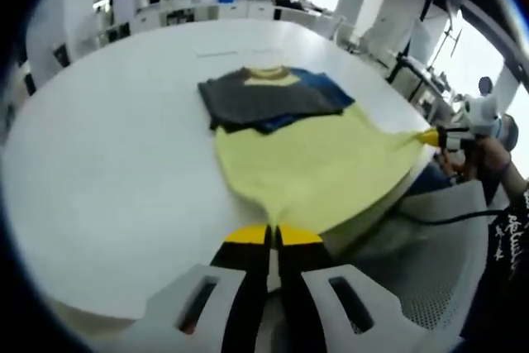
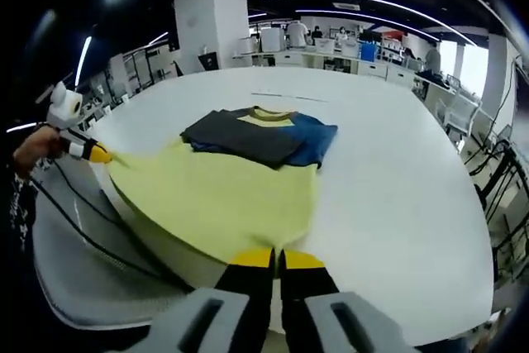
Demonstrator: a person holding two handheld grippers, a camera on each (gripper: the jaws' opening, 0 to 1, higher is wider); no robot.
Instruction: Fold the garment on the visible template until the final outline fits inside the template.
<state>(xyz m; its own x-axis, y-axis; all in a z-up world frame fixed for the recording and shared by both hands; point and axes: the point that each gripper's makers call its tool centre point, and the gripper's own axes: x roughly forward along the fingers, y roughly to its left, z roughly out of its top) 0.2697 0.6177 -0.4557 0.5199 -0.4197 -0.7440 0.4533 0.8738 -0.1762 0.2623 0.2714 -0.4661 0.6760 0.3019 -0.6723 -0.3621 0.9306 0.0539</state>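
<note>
— The fingers, what are they doing?

— In the left gripper view the left gripper (image 1: pixel 274 236) has its yellow-tipped jaws pressed together on the near hem of the garment (image 1: pixel 310 155). The right gripper (image 2: pixel 278 259) does the same in the right gripper view: jaws closed tight, pinching the yellow cloth at the table's edge.

— So each holds a corner?

— It looks so. In the left gripper view the right gripper (image 1: pixel 431 137) comes in from the right, its yellow tip on the far corner of the hem, and the cloth is drawn out to a point there. In the right gripper view the left gripper (image 2: pixel 97 154) comes in from the left with a hand (image 2: pixel 37 148) behind it, its tip at the other corner.

— And the garment itself?

— It lies on the white table (image 1: pixel 116 163), near the edge closest to the person. The yellow body is spread flat toward the grippers. Grey and blue sleeves are folded across the chest, the grey one on top, with the yellow collar just beyond them.

— The template?

— A thin line is on the table beyond the collar — I cannot tell whether it is part of a template.

— Anything else?

— A mesh chair (image 1: pixel 430 254) just beside the table edge, and desks well behind in the room.
</note>
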